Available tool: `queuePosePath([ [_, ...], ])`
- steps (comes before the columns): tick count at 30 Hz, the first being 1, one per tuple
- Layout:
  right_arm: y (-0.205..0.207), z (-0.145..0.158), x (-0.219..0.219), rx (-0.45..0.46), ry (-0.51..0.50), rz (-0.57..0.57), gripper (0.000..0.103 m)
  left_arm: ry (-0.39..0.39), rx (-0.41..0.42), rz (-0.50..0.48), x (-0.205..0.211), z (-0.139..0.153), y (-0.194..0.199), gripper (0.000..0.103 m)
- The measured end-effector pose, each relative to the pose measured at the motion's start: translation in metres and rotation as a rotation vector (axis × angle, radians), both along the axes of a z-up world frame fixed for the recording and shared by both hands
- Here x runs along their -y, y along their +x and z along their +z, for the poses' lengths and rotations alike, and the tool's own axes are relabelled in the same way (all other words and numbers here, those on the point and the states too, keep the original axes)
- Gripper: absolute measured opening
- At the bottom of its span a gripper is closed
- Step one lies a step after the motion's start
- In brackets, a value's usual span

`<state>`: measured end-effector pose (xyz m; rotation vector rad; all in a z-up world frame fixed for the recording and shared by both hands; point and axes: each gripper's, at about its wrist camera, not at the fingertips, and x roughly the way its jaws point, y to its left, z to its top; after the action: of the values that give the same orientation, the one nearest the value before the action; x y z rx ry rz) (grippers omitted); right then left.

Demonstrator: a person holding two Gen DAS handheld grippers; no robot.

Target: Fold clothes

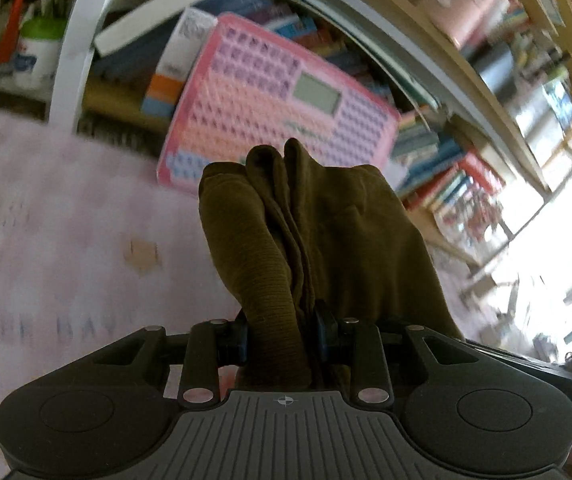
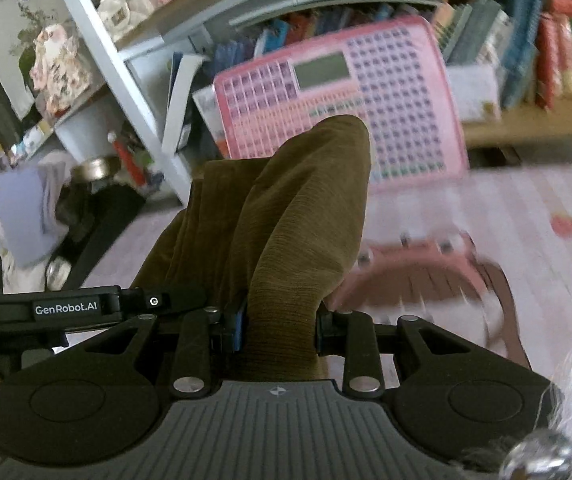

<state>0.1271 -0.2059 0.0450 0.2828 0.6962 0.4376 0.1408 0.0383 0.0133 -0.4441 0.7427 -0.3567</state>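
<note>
An olive-brown corduroy garment (image 1: 317,232) is bunched between the fingers of my left gripper (image 1: 282,338), which is shut on it and holds it above a pale pink bedsheet (image 1: 66,240). My right gripper (image 2: 280,330) is shut on another part of the same garment (image 2: 286,220), with folds rising in front of the camera. The left gripper's body (image 2: 66,308) shows at the left of the right wrist view, close beside the right one. Both views are motion-blurred.
A pink toy keyboard board (image 1: 278,96) leans against a bookshelf full of books (image 1: 445,168); it also shows in the right wrist view (image 2: 349,96). A pink basket-like bag (image 2: 417,276) lies on the sheet. White shelf uprights (image 2: 126,80) and clutter stand left.
</note>
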Motion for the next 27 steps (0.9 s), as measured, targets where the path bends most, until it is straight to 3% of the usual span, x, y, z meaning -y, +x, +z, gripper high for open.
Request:
queuePosePath([
  [7,0.055,-0.012,-0.013,0.007,-0.002,0.006,0.028,-0.005,-0.007,0.002,-0.012,-0.013,0.044,0.029],
  [16,0.081,-0.055,-0.011,-0.111,0.018,-0.013,0.031,0.009,-0.065,0.008,-0.019,-0.051,0.063,0.036],
  [22,0.08,-0.063,-0.009,-0.114,-0.011,-0.051,0.047,0.04,-0.05,0.041,-0.02,-0.055,0.061,0.051],
  [27,0.068,-0.044,-0.008,-0.047,-0.094,-0.078,0.062,0.094,0.001,0.101,-0.024,-0.038,0.05,0.052],
])
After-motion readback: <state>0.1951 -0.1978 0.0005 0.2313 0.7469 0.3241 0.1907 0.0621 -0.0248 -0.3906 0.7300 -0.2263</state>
